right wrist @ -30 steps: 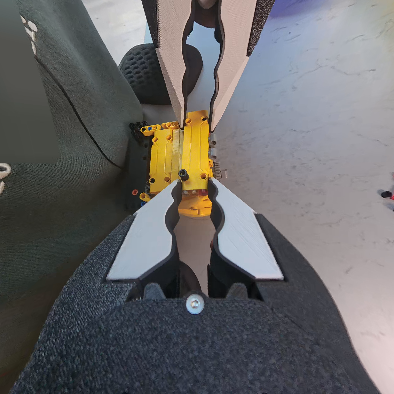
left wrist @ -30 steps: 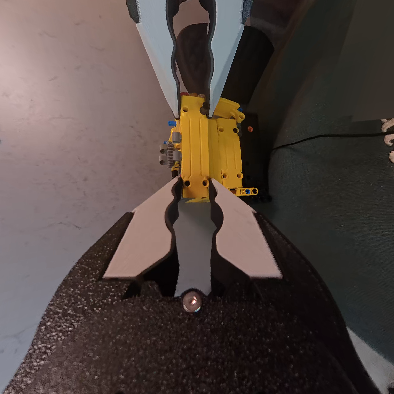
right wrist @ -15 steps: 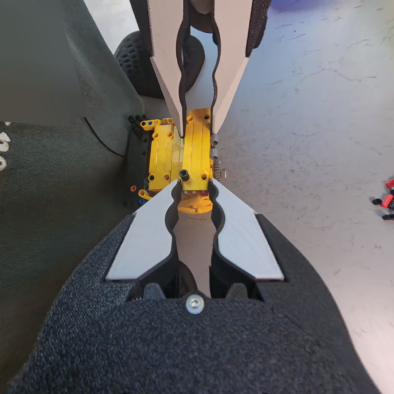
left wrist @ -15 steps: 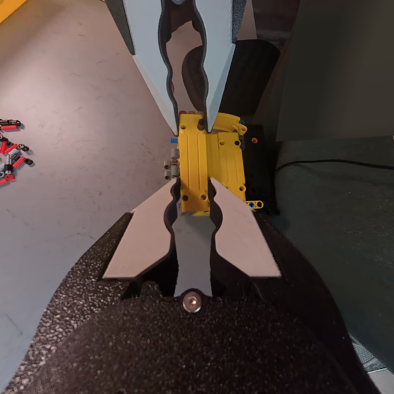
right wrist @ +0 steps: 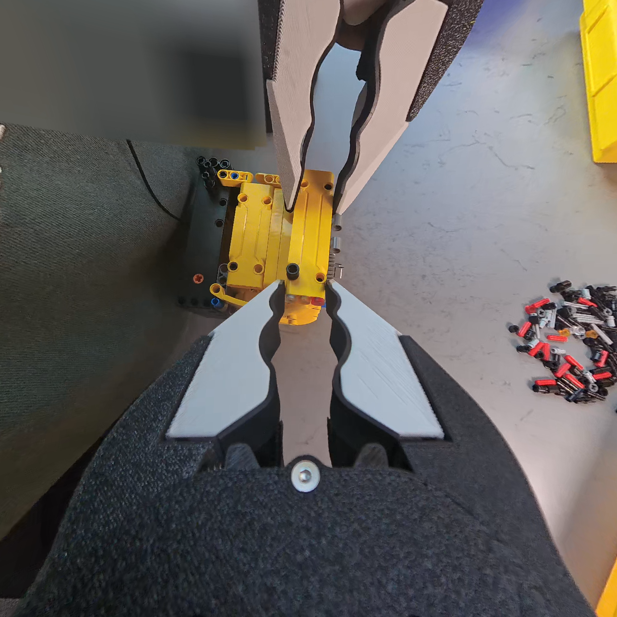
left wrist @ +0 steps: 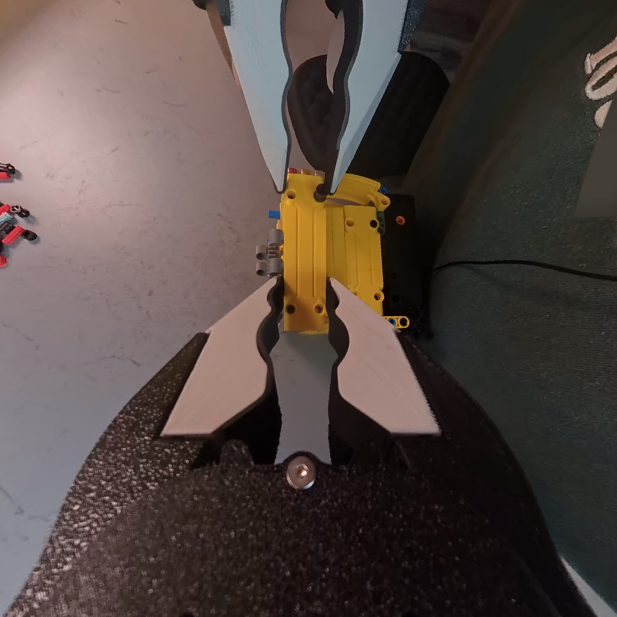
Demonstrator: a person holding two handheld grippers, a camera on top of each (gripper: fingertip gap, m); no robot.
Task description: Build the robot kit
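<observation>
In your left wrist view, your left tool [left wrist: 303, 287] is nearly closed on the near end of the yellow brick model [left wrist: 329, 253], its two fingertips pressed to either side of the left yellow panel. Your right tool [left wrist: 305, 190] comes in from the top and clamps the far end of that same panel, one tip beside a black pin [left wrist: 320, 196]. The model sits above the grey bench [left wrist: 133, 167] with a black block [left wrist: 404, 253] joined to its right side. To the right, a dark green garment [left wrist: 517, 334] with a thin black cord [left wrist: 521, 265] lies close against the model, so there is little room there. To the left the bench lies open as far as some red and black small parts [left wrist: 13, 223] at the edge.

In your right wrist view, the right tool [right wrist: 303, 283] grips the end of the model [right wrist: 283, 240] that bears the black pin [right wrist: 292, 269], fingers narrowly apart around the panel. The left tool [right wrist: 314, 207] holds the opposite end. The garment [right wrist: 83, 267] crowds the left side. On the right, bare bench [right wrist: 450, 217] runs to a heap of small parts [right wrist: 571, 344] and a yellow bin [right wrist: 601, 80] at the corner.
</observation>
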